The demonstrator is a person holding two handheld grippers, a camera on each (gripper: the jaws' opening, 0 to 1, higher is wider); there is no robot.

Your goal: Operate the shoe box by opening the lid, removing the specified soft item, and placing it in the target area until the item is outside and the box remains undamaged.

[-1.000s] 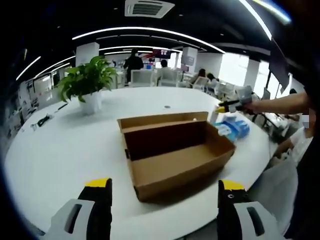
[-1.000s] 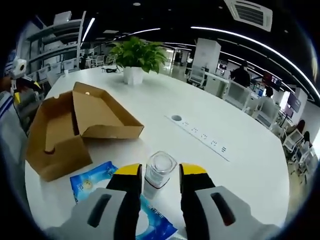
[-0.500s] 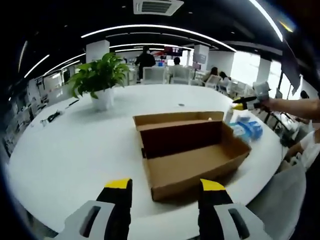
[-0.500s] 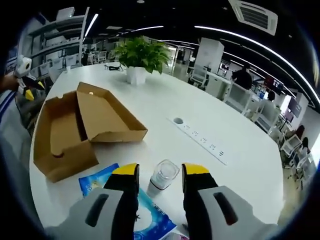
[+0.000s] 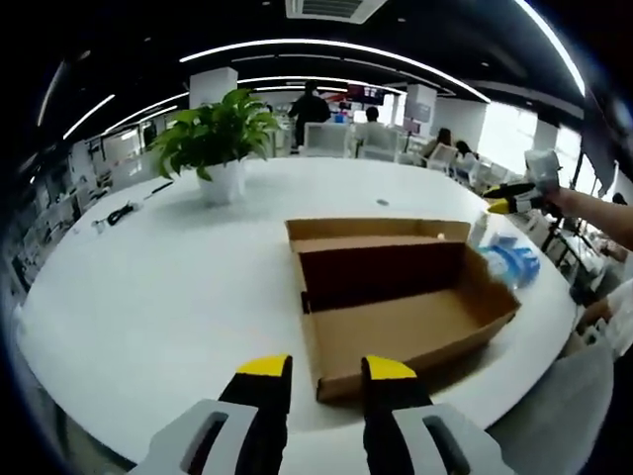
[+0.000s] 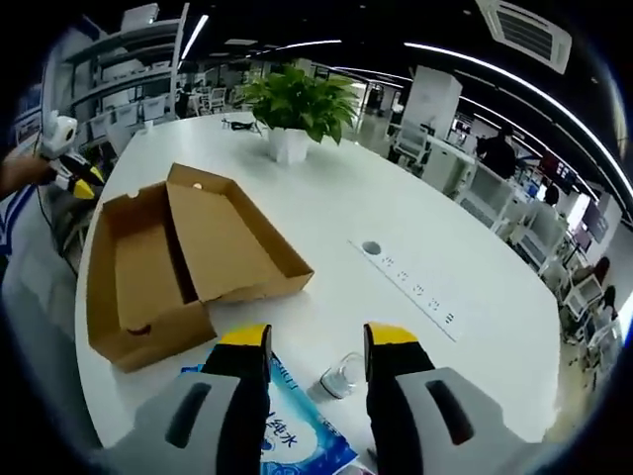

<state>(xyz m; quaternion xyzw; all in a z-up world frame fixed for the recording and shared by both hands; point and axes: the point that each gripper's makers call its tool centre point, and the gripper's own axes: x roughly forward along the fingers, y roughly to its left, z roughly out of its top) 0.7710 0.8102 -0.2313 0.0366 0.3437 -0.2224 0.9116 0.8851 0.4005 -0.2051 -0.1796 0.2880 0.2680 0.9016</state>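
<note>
A brown cardboard shoe box [image 5: 396,297] stands open on the white table [image 5: 148,287], lid folded back, with nothing showing inside. My left gripper [image 5: 326,368] hovers open just before its near end, a narrow gap between the jaws. A blue soft pack [image 5: 509,262] lies on the table beyond the box's right end, and my right gripper [image 5: 509,198] hangs above it. In the right gripper view, the blue pack [image 6: 297,426] lies below my open right gripper [image 6: 316,341]. The open box [image 6: 188,257] is at the left, with the left gripper [image 6: 74,173] behind it.
A clear bottle [image 6: 341,374] stands next to the pack. A potted plant [image 5: 218,148] sits at the table's far side. A socket strip [image 6: 410,282] and a round grommet [image 6: 371,247] are set in the tabletop. Desks, chairs and people fill the room behind.
My left jaws have closed in from a wide spread to a narrow gap. The right gripper has lifted back from the bottle and pack. The box and the pack have stayed put.
</note>
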